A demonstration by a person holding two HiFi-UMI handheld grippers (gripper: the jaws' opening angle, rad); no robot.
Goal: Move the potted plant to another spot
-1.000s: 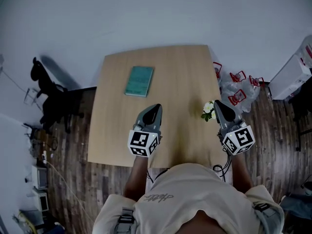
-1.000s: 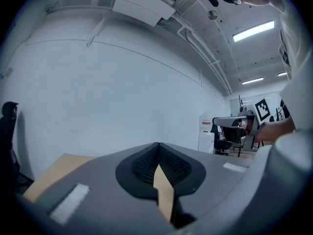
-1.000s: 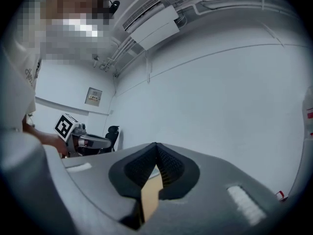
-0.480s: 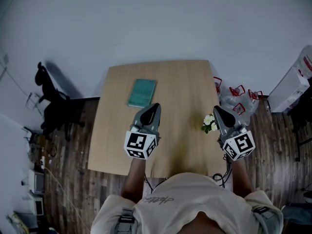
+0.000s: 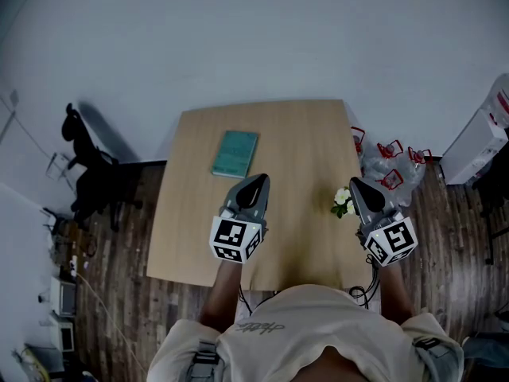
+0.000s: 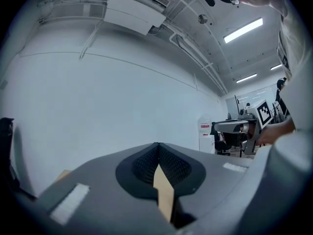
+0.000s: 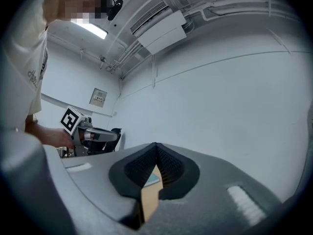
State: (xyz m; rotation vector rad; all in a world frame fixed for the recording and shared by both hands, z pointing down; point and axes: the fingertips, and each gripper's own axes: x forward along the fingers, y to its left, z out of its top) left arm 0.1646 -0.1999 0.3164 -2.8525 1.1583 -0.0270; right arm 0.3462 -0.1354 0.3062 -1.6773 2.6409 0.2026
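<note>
potted plant [image 5: 341, 200] stands beside closed, empty right hand-held gripper [image 5: 354, 182]; left hand-held gripper [image 5: 261, 179] likewise.

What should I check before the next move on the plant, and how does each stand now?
1. Plant on table, near its right edge: ok.
2. Right gripper open for the grab: not ok, jaws together, empty.
3. Left gripper empty: ok, jaws together.
4. Bare table between book and plant: ok.
5. Where to grip the plant: cannot tell, its base is hidden.
</note>
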